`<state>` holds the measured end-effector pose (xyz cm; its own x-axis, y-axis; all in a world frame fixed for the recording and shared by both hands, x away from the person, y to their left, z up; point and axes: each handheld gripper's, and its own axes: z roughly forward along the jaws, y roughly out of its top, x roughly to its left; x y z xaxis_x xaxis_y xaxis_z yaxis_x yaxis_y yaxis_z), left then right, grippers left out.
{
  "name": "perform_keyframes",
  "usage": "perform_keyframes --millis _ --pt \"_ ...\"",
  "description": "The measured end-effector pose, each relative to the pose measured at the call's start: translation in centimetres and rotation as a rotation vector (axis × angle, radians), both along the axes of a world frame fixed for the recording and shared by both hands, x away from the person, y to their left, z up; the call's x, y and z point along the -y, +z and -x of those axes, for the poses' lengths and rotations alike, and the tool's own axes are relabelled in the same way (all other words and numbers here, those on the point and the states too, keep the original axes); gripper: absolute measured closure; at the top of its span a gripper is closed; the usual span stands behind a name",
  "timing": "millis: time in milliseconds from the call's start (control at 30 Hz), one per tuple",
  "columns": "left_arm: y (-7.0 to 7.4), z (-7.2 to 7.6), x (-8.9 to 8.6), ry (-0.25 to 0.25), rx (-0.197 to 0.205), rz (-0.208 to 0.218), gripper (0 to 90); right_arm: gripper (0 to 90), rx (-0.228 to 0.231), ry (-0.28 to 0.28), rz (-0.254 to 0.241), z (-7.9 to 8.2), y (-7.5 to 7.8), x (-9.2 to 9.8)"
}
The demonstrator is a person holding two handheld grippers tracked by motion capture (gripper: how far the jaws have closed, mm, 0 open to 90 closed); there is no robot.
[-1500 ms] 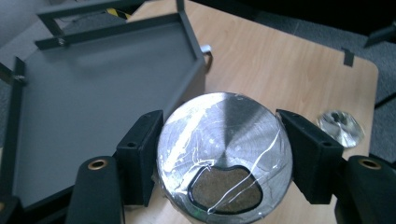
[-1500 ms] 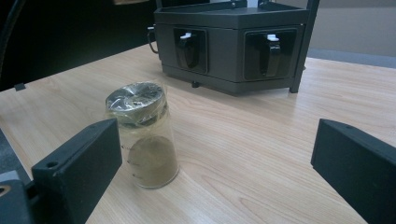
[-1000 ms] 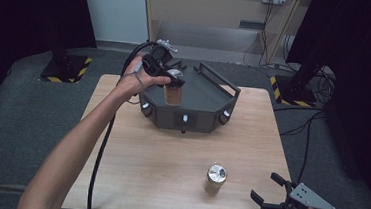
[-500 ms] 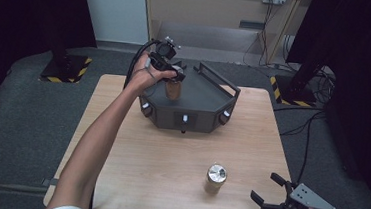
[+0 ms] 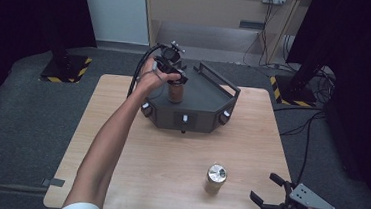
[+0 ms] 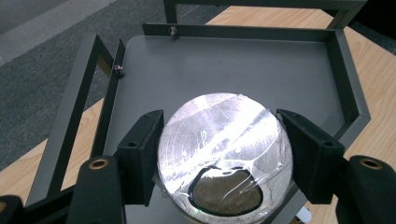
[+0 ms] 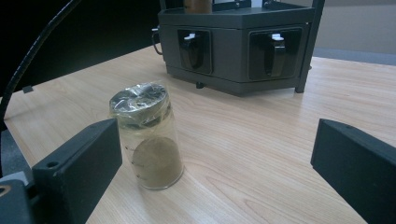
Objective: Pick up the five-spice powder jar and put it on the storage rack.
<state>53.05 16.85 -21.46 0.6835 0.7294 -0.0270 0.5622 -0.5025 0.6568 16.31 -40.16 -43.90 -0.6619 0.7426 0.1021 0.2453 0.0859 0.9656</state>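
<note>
Your left gripper (image 6: 224,154) clamps the foil-capped jar (image 6: 224,154) at nine and three o'clock; rigid, slick, breakable glass, so hold below the crinkly cap, right gripper (image 5: 272,197) gaping wide.

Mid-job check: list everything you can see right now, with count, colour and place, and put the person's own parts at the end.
Jars: 2, clear glass with brown powder and film-covered tops; jar one is held over the grey platform, jar two stands on the table near its front edge.
Scale-like device: 1, dark grey, railed platform on top, at the table's far middle.
Table: 1, light wood.
Floor markers: 2, yellow and black striped, on the grey floor left and right of the table.
Left tool: black, shut on jar one, over the device.
Right tool: black with a grey plate, open, at the table's front right corner.
</note>
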Motion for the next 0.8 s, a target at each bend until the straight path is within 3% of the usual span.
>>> perform_keyframes --millis 700,800 --pt "-0.74 0.05 -0.56 0.02 0.003 0.021 32.8 2.5 -0.001 0.0 0.002 0.01 0.01 -0.03" --pt "-0.64 0.32 -0.68 0.033 0.013 0.039 17.1 2.5 -0.001 0.0 0.001 0.0 0.01 -0.03"
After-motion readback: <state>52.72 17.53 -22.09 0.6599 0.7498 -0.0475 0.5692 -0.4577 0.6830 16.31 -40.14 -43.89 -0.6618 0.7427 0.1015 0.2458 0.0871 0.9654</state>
